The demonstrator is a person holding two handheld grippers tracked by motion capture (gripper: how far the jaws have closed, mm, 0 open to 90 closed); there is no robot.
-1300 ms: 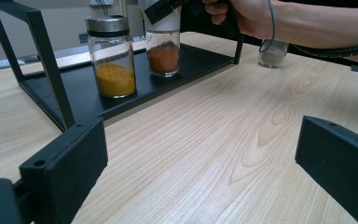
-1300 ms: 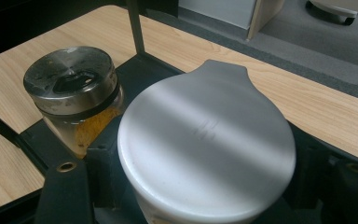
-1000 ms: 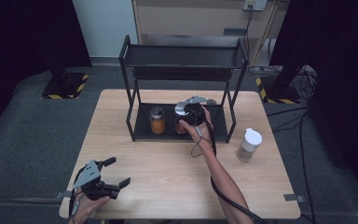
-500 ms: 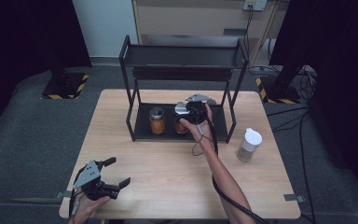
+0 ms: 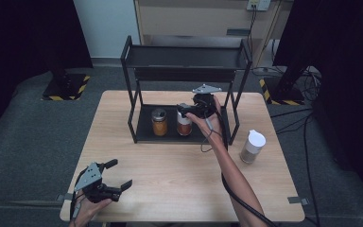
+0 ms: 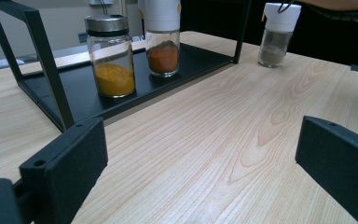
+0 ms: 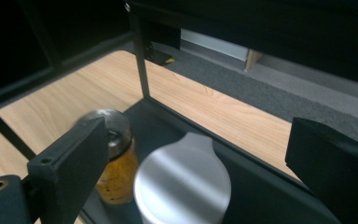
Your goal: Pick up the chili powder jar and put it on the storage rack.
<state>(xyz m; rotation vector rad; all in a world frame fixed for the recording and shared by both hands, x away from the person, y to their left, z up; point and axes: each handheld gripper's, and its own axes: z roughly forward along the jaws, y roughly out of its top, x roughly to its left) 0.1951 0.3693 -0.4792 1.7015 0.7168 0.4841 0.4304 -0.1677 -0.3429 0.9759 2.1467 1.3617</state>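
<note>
At frame centre, the right tongs, jaws just opened wide and holding nothing, hover directly above the upright white-capped jar; the left tongs sit open and empty, lower left.

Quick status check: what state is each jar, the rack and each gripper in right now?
Red jar: upright on rack's bottom shelf, white lid on, released.
Yellow jar: upright beside it, metal lid on.
Grey jar: upright on table, lid on.
Rack: top shelf bare.
Right gripper: jaws just opened, above red jar.
Left gripper: open, holding nothing.
</note>
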